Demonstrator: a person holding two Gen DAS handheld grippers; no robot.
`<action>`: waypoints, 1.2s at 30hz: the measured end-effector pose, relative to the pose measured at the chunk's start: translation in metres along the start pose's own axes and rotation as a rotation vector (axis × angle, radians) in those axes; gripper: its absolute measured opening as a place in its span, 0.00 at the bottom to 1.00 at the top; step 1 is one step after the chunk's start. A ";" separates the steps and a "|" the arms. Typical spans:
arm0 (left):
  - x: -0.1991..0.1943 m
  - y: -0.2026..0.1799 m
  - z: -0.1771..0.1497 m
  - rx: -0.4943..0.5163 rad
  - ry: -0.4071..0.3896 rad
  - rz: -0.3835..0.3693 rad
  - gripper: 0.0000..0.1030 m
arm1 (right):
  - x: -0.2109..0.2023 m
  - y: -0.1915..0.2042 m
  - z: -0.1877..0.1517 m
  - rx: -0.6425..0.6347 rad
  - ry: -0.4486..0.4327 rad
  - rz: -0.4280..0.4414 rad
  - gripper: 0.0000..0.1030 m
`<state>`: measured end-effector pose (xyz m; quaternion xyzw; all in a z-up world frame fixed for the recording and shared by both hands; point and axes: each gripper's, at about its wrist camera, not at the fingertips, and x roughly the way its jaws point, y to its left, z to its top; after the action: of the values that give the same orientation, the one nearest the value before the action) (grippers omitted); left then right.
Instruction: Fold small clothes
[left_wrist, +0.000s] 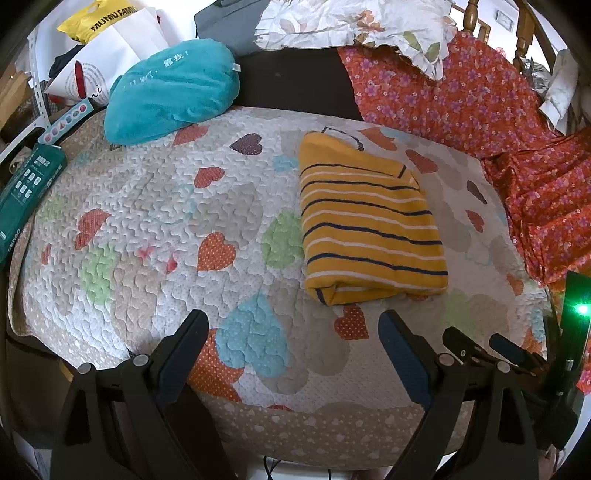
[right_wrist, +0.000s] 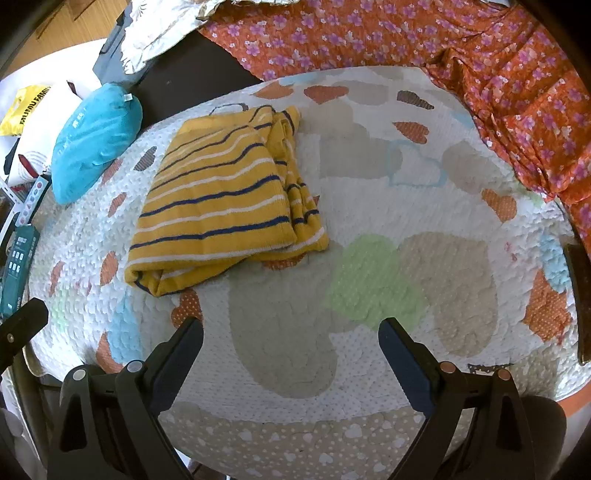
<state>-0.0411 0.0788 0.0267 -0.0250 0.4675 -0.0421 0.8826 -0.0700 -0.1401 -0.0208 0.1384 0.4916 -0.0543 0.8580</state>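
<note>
Both grippers hang over the near edge of the quilt, angled down at it. Left gripper: jaws spread wide, nothing between them. Right gripper: same, wide and empty, only bare quilt below.

Striped top: yellow with navy and white bands, already folded into a compact block. Lies flat on the quilt, toward the far middle, well apart from both grippers. From the right wrist view its right side shows loose stacked layers; the near end shows a rolled fold.

Judgement: fold looks done or nearly so. Risks from here:
- A pinch on the top layer only would peel the stack open; the right-side edges look slack enough for that.
- Dragging rather than lifting could catch on the quilt's puckered stitching and skew the block.
- A jaw pushed under the near fold might snag quilt along with the top.

Around it:
- Teal cushion, far left, resting on the quilt's edge. Apart from the top.
- Orange floral cloth, rumpled along the far and right sides, overlapping the quilt's right border. Crowds any move rightward.
- Green box at the left edge; bags behind the cushion.
- Pale leaf-print cloth heaped at the far side.

Nothing lies between grippers and top.
</note>
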 end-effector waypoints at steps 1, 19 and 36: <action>0.002 0.001 0.000 -0.003 0.005 0.001 0.90 | 0.001 0.000 0.000 0.000 0.002 0.000 0.95; 0.059 0.021 0.003 -0.083 0.143 -0.002 0.90 | 0.023 -0.015 0.041 0.021 0.003 -0.013 0.95; 0.100 0.044 0.030 -0.115 0.190 -0.041 0.90 | 0.124 -0.009 0.156 0.098 0.107 0.080 0.84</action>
<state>0.0418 0.1128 -0.0428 -0.0811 0.5502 -0.0356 0.8303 0.1208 -0.1886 -0.0541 0.2025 0.5275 -0.0366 0.8243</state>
